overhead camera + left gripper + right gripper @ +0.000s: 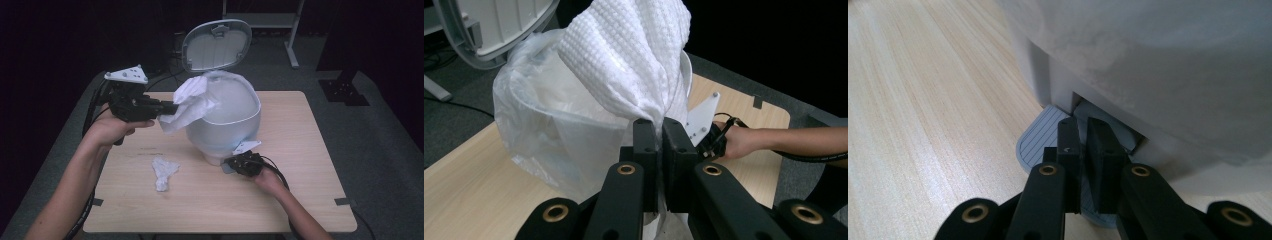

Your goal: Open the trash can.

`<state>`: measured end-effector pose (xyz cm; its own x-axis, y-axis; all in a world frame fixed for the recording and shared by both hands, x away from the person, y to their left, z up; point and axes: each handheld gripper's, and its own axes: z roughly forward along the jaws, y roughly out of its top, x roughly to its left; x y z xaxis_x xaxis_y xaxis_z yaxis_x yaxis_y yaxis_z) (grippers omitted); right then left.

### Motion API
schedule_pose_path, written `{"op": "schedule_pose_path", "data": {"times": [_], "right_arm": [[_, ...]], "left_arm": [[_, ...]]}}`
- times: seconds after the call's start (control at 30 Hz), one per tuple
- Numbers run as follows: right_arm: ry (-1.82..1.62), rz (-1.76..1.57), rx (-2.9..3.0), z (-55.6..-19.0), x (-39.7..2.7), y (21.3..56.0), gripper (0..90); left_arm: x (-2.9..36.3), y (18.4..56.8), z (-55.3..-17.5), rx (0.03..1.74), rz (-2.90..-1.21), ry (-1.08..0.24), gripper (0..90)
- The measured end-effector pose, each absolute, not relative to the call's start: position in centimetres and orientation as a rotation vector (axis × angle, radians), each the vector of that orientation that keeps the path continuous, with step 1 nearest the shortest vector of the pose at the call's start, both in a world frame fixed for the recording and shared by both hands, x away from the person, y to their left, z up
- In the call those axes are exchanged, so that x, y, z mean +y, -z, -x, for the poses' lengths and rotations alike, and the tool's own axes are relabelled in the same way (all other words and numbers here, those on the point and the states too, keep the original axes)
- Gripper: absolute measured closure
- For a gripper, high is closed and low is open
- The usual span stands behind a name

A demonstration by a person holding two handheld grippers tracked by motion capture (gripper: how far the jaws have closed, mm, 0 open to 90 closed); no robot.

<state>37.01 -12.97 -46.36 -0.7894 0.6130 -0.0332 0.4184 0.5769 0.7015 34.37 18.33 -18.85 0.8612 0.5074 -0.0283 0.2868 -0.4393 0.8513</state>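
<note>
Left gripper [657,131]: jaws pinched on white paper towel [634,55], towel rising to 12 o'clock over bin [225,125] rim | Right gripper [1082,132]: jaws nearly together, pressed on grey pedal [1040,142] at bin base | Lid [216,44]: up | Crumpled tissue [164,172]: on table [300,150], 7 o'clock of bin.

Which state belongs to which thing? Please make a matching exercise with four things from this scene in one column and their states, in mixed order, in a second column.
Things:
1. bin lid
2. paper towel
3. crumpled tissue
4. foot pedal

States:
A. lying loose on the wooden table
B. pressed under the shut right gripper
C. standing open above the bin
D. pinched in the left gripper, at the bin's rim

Pairs: 1-C, 2-D, 3-A, 4-B
</note>
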Motion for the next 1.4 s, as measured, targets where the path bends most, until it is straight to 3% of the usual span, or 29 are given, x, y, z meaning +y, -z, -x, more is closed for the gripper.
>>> {"op": "schedule_pose_path", "data": {"times": [1.4], "right_arm": [[-1.027,-0.841,2.55,-37.1,-13.0,46.3,84.2]], "left_arm": [[13.7,16.7,-38.1,0.566,-2.095,-0.272,86.5]]}}
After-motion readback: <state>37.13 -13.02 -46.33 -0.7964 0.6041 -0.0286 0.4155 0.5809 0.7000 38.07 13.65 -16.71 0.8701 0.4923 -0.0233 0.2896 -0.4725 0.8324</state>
